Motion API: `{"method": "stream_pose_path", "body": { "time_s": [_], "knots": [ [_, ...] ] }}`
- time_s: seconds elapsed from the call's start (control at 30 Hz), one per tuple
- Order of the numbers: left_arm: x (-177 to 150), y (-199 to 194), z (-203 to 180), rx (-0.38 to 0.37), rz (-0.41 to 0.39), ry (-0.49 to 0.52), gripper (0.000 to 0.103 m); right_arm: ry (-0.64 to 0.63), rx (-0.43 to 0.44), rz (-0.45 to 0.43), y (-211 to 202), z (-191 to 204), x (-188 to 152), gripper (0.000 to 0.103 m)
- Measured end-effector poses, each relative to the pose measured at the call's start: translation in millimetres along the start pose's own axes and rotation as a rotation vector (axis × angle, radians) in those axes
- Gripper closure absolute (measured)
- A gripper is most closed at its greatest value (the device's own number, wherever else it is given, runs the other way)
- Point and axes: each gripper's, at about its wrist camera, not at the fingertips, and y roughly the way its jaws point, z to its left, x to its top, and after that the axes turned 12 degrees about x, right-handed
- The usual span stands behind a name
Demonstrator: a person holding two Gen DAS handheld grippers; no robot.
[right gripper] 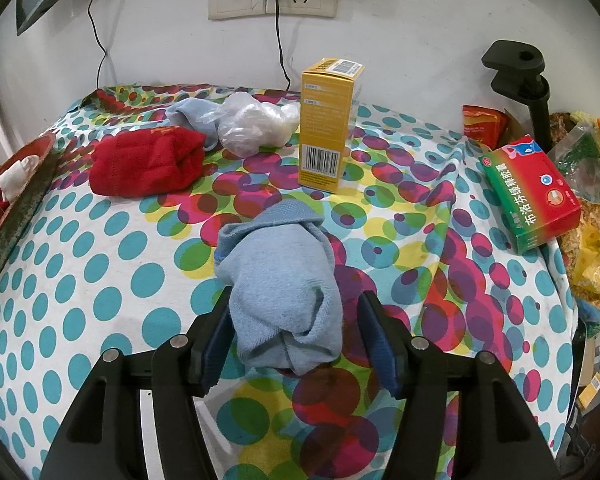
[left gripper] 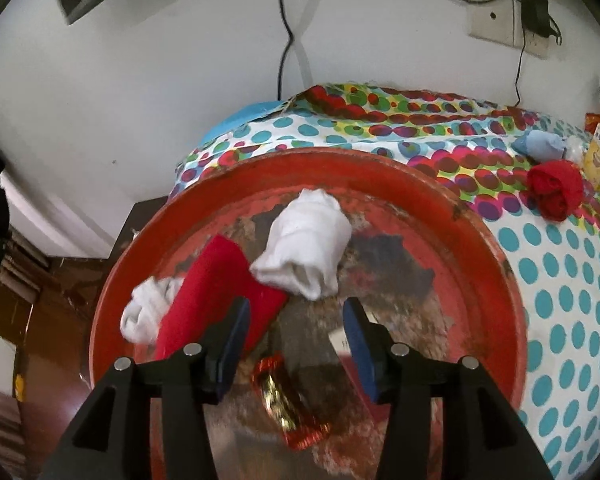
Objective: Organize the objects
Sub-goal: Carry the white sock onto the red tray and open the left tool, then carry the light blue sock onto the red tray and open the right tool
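In the left wrist view a worn red round tray holds a rolled white sock, a red sock, a smaller white sock and a red-gold candy wrapper. My left gripper hangs open above the tray with nothing between its fingers. In the right wrist view a rolled light blue sock lies on the dotted cloth between the fingers of my right gripper. The left pad sits against the sock and a gap shows at the right pad.
On the dotted cloth lie a red sock roll, another blue sock, a crumpled plastic bag, an upright yellow box and a red-green medicine box. A black clamp and snack bags stand at right. The tray rim is at left.
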Motion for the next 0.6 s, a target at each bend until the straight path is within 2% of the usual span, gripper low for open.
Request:
{"method": "stream_pose_path", "body": {
  "time_s": [0.1, 0.23, 0.33, 0.47, 0.5, 0.57, 0.6],
  "knots": [
    [-14, -15, 1, 0.034, -0.016, -0.029, 0.054, -0.001, -0.002, 0.0, 0, -1, 0, 0.045],
    [-38, -41, -1, 0.03, -0.078, -0.053, 0.054, -0.001, -0.003, 0.001, 0, 0, 0, 0.045],
    [-53, -54, -5, 0.005, -0.102, -0.035, 0.054, 0.0, -0.002, 0.0, 0, 0, 0, 0.045],
    [-65, -55, -2, -0.036, -0.092, -0.041, 0.054, -0.001, -0.003, 0.0, -1, 0, 0, 0.045],
    [-68, -54, -1, -0.044, -0.084, -0.043, 0.054, -0.005, 0.0, -0.001, -1, 1, 0, 0.047],
    [-73, -49, 3, -0.048, -0.062, -0.052, 0.054, -0.037, 0.004, -0.002, -2, 7, 0, 0.062],
    [-74, -47, 5, -0.045, -0.056, -0.06, 0.054, -0.047, -0.004, -0.003, -1, 12, 0, 0.064]
  ]
}}
